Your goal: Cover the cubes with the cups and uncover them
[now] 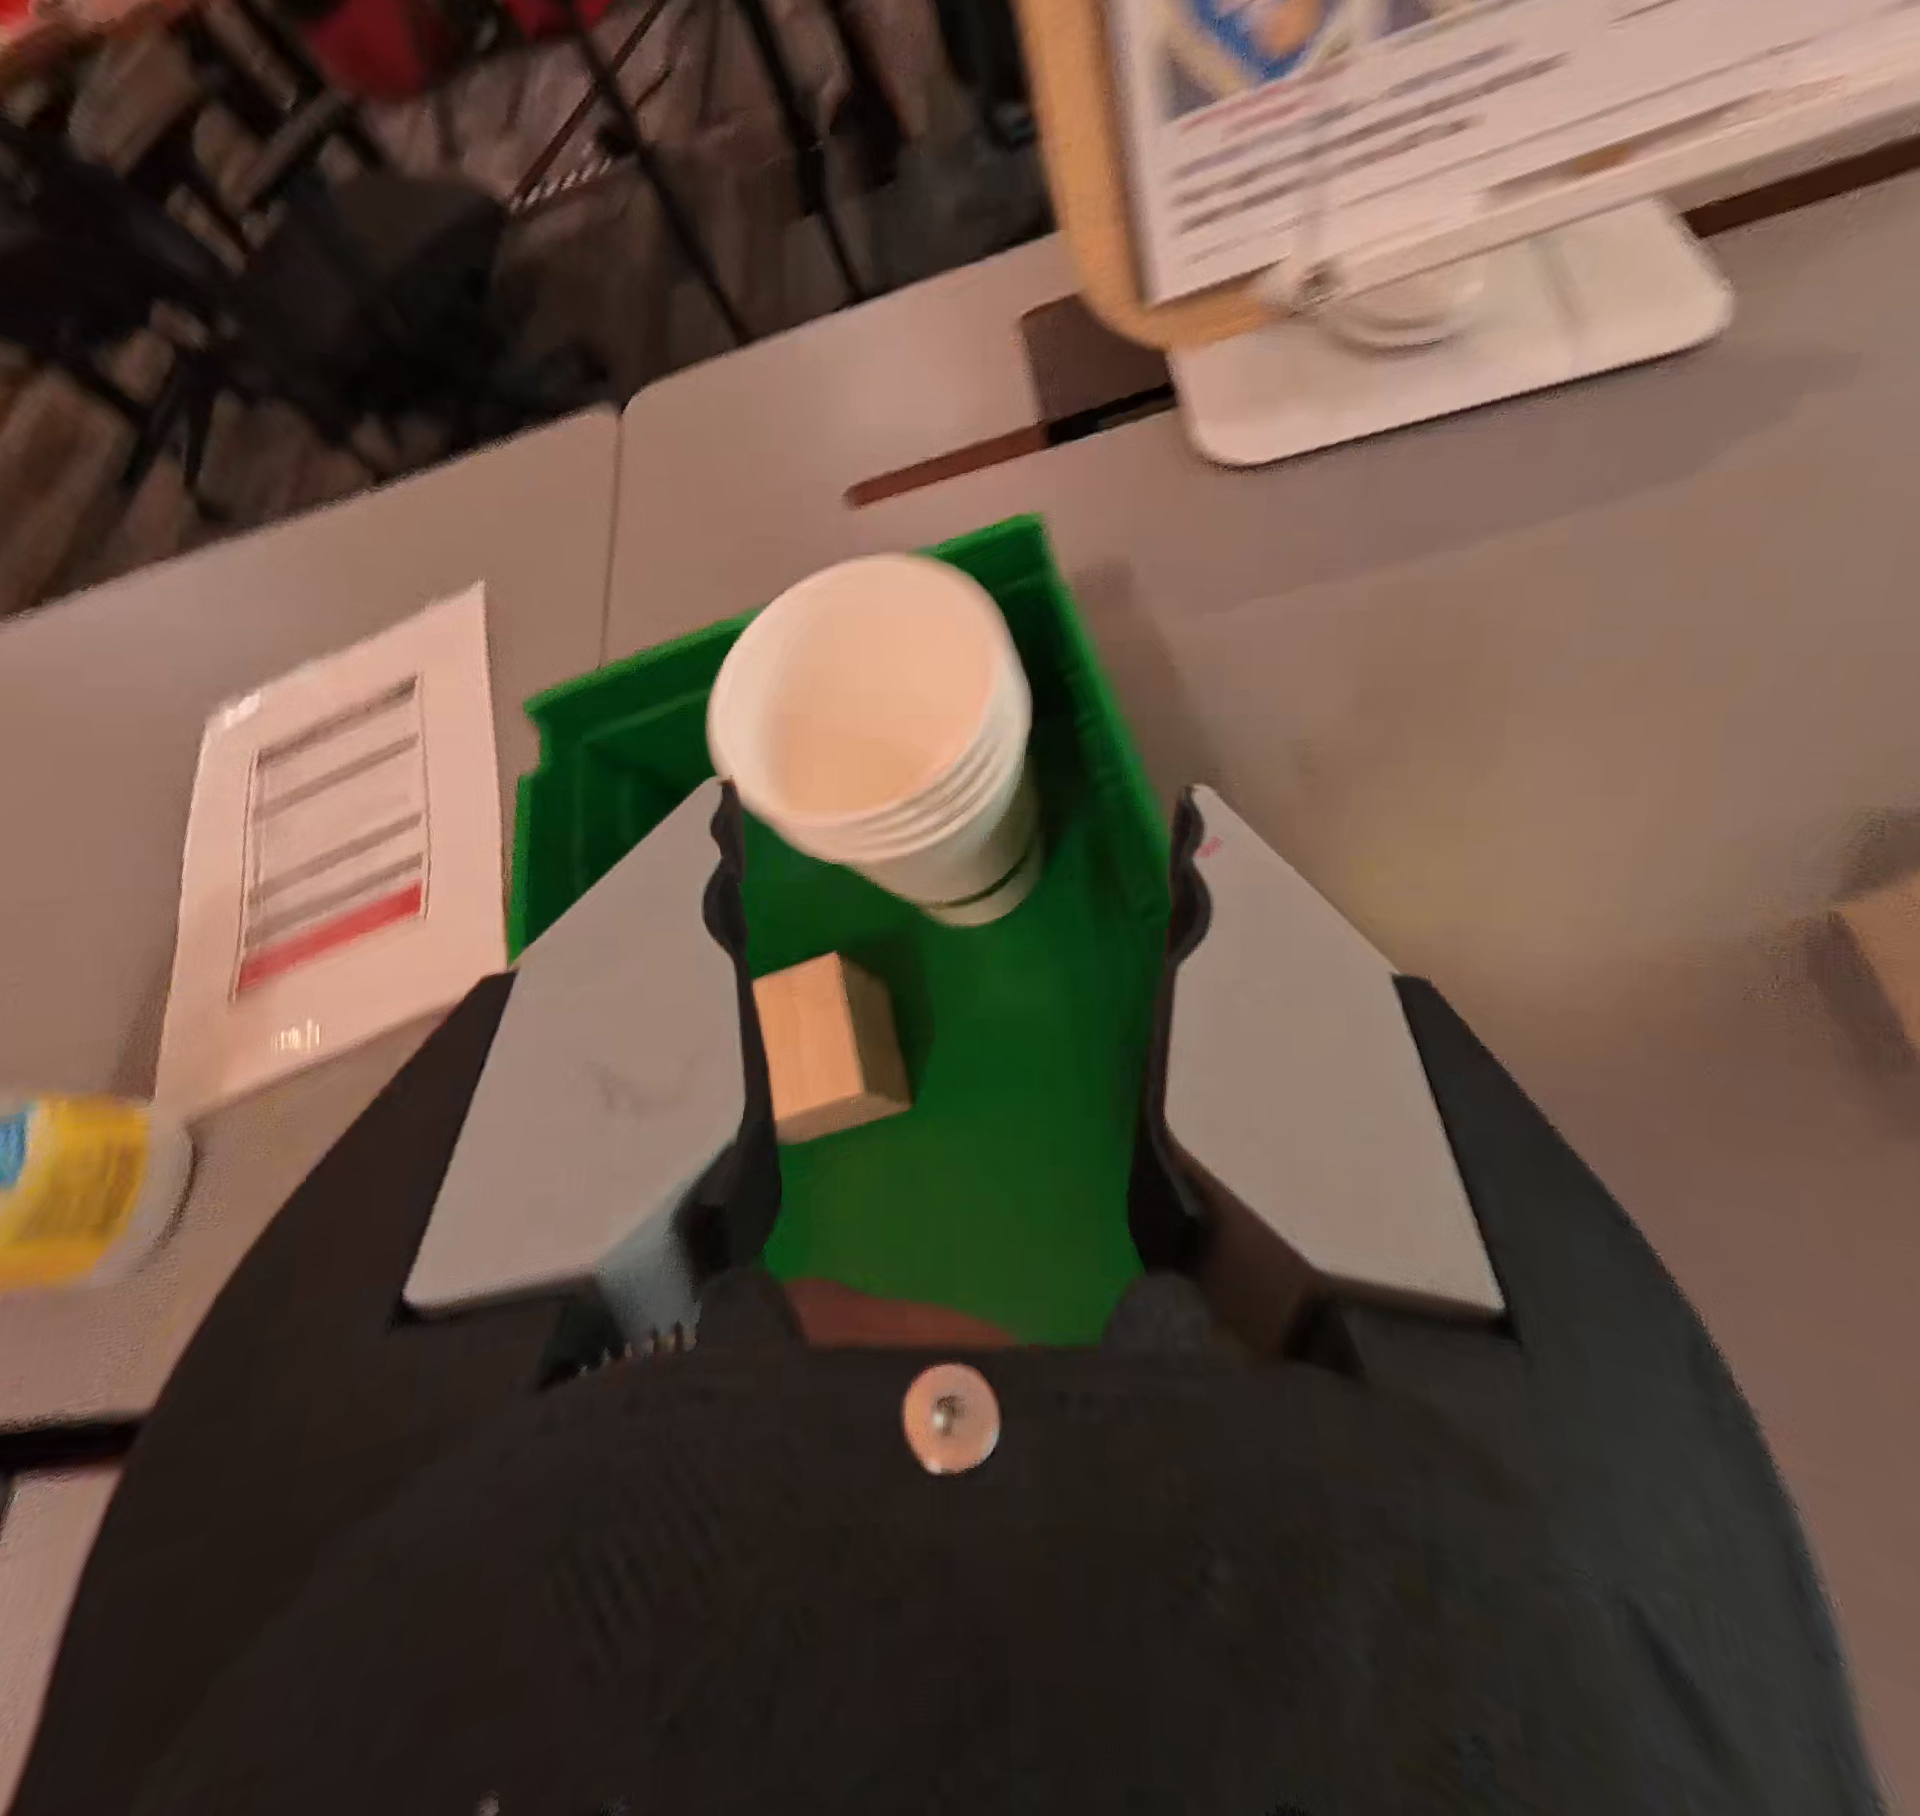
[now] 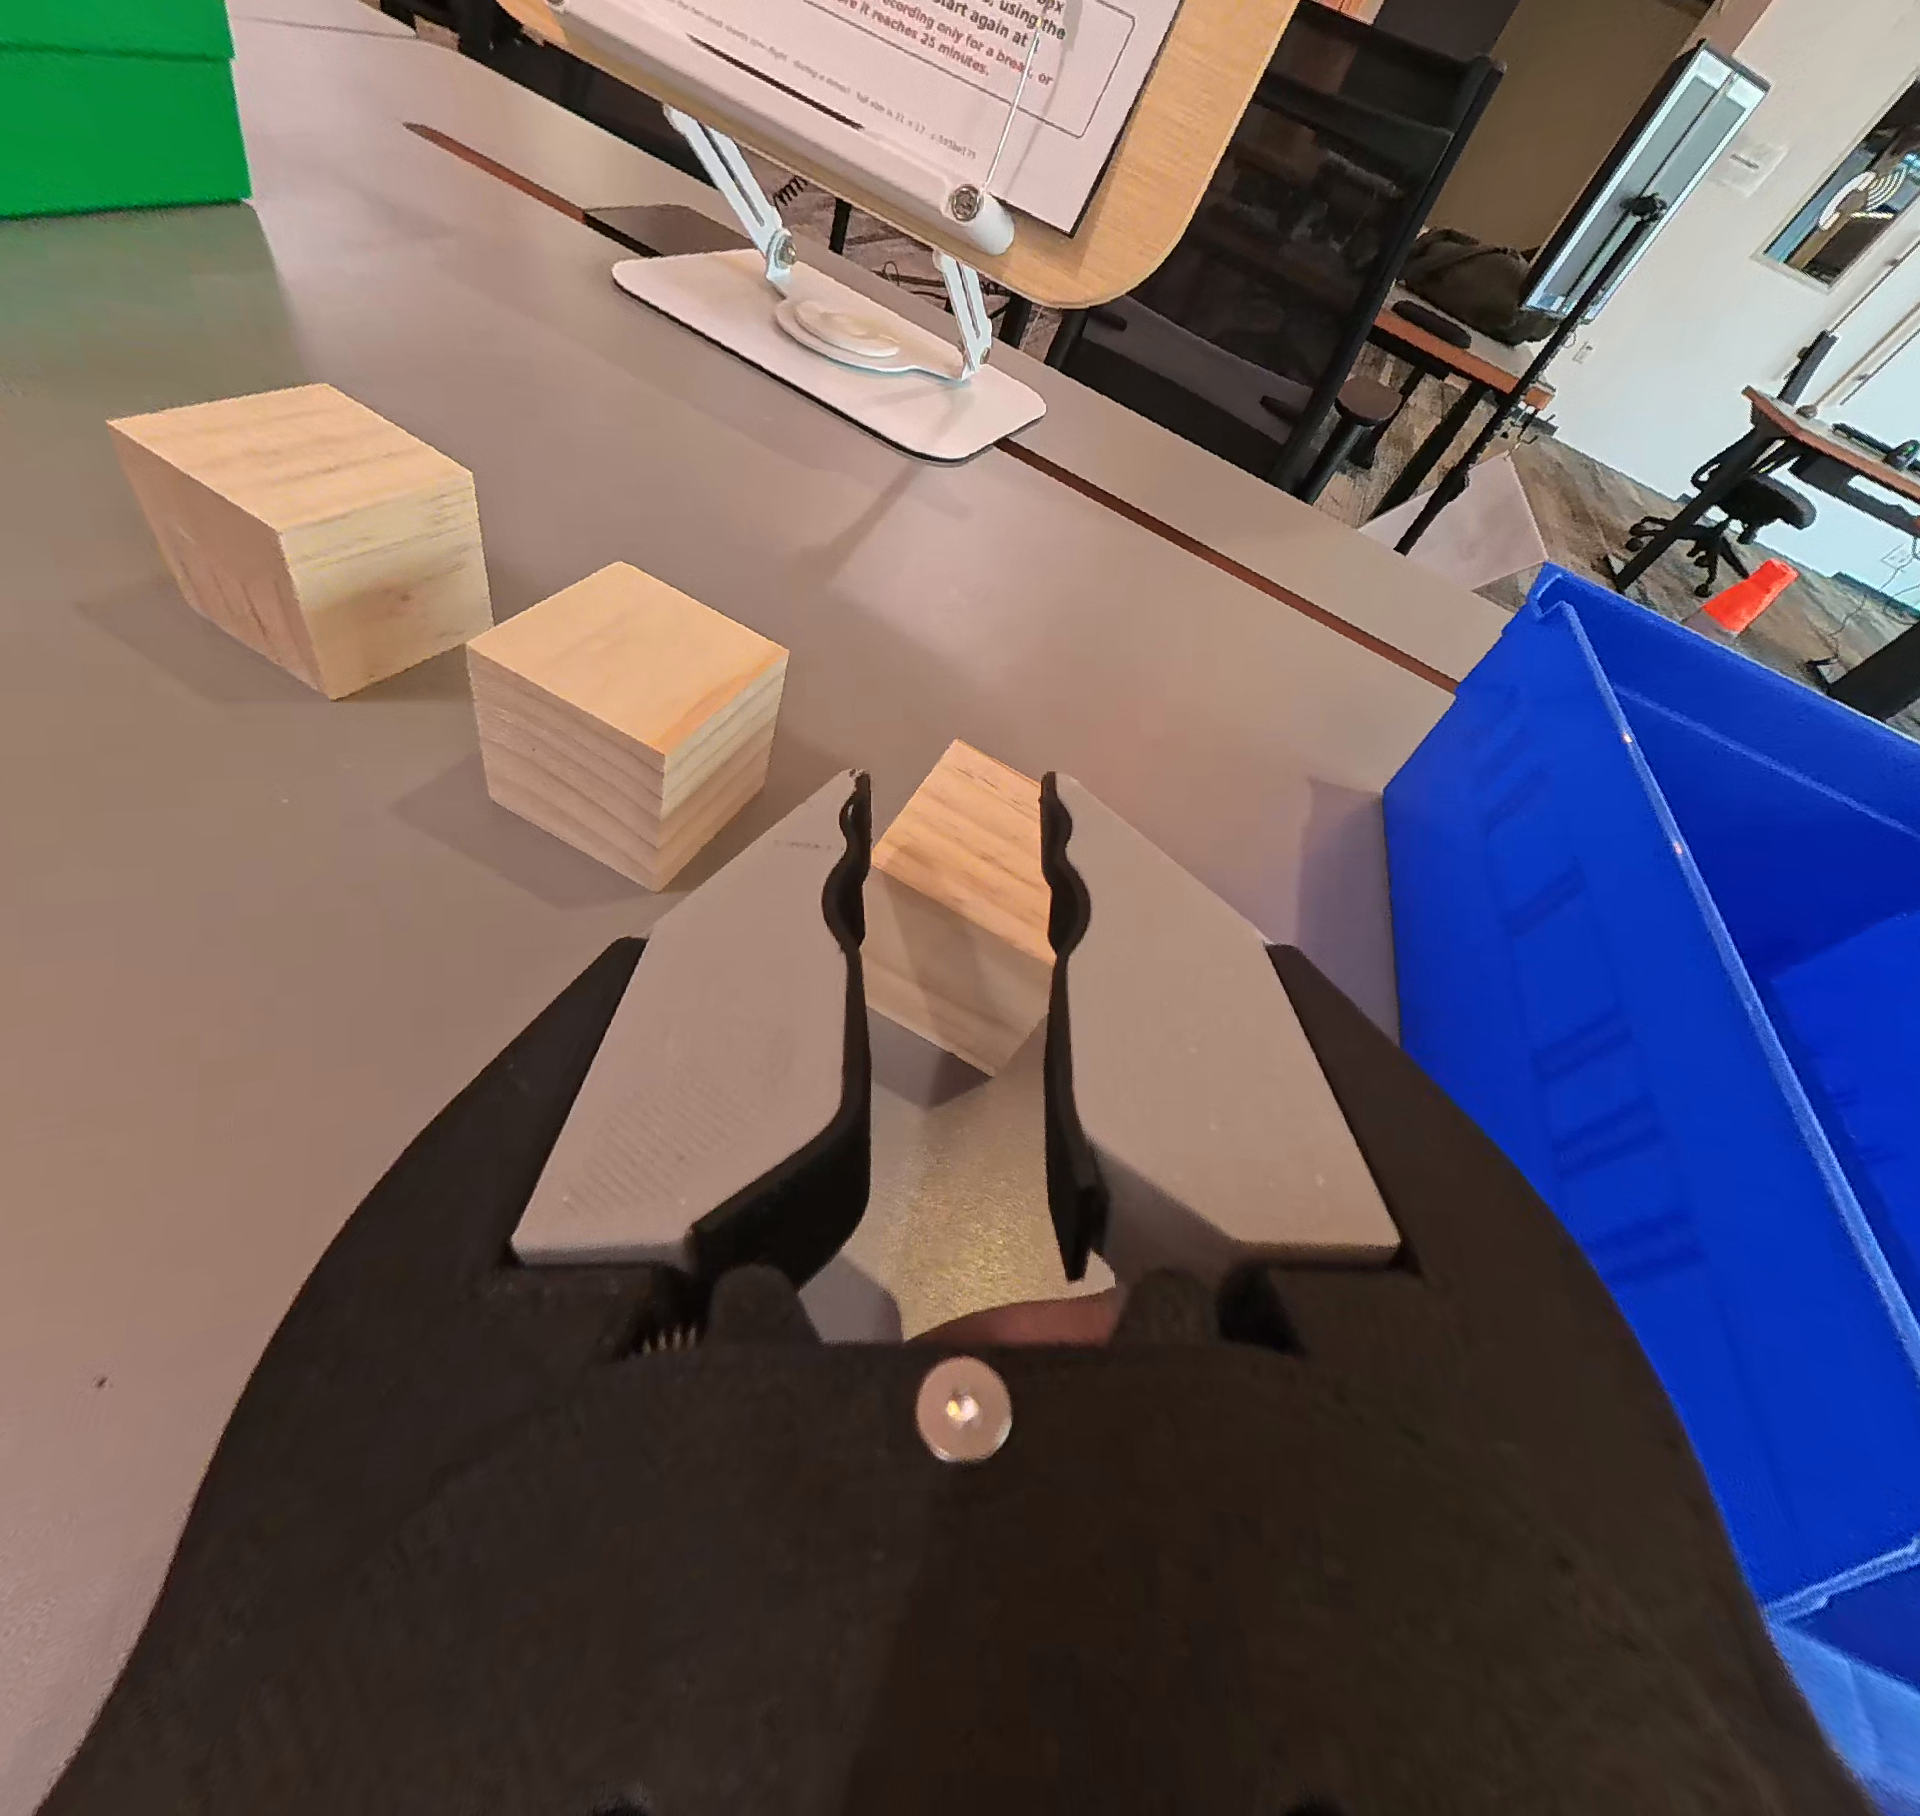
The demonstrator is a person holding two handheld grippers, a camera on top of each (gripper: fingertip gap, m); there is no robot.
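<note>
In the left wrist view my left gripper (image 1: 956, 800) is wide open and empty above a green bin (image 1: 582, 727). A nested stack of white paper cups (image 1: 873, 727) stands in the bin, ahead of the fingertips and touching neither. A wooden cube (image 1: 821, 1049) lies on the bin floor by the left finger. The view is blurred. In the right wrist view my right gripper (image 2: 954, 779) is partly open over the grey table. A wooden cube (image 2: 966, 893) stands on the table below the gap, corner-on, and the pads do not grip it. Two more wooden cubes (image 2: 623, 717) (image 2: 301, 530) stand to the left.
A blue bin (image 2: 1558, 935) stands close on the right of the right gripper. A tilted document stand (image 2: 831, 353) is at the table's back, also in the left wrist view (image 1: 1455, 332). A printed sheet (image 1: 343, 831) and a yellow object (image 1: 73, 1184) lie left of the green bin.
</note>
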